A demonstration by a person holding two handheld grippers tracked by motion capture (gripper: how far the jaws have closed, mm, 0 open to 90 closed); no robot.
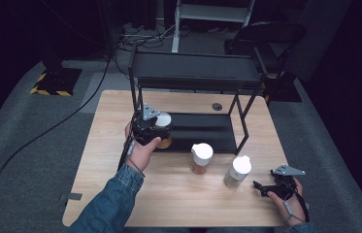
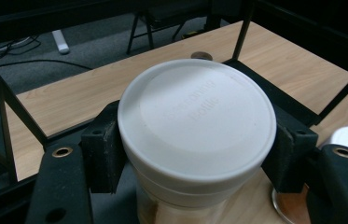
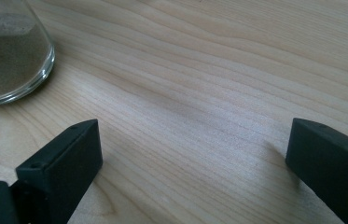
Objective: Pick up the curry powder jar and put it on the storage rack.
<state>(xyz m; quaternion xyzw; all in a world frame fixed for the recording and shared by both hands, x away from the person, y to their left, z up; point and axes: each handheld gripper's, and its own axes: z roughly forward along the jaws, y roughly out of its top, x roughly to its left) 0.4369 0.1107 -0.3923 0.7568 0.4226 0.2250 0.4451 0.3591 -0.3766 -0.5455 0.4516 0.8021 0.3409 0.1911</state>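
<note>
Fingers of the left gripper [image 2: 195, 154] clamp a white-lidded jar [image 2: 196, 121] beside the rack [image 1: 195, 73]; right gripper [image 3: 195, 154] rests level, fingers spread.

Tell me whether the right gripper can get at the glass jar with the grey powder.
Probably yes: the right gripper is open, and bare wooden table separates it from that white-lidded jar.

Overhead faces forward; tongs views close

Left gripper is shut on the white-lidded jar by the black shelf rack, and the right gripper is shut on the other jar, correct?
Not quite. The left gripper is shut on the white-lidded glass jar by the black metal shelf rack. But the right gripper is open and holds nothing, over bare wooden table, as the right gripper view shows.
</note>
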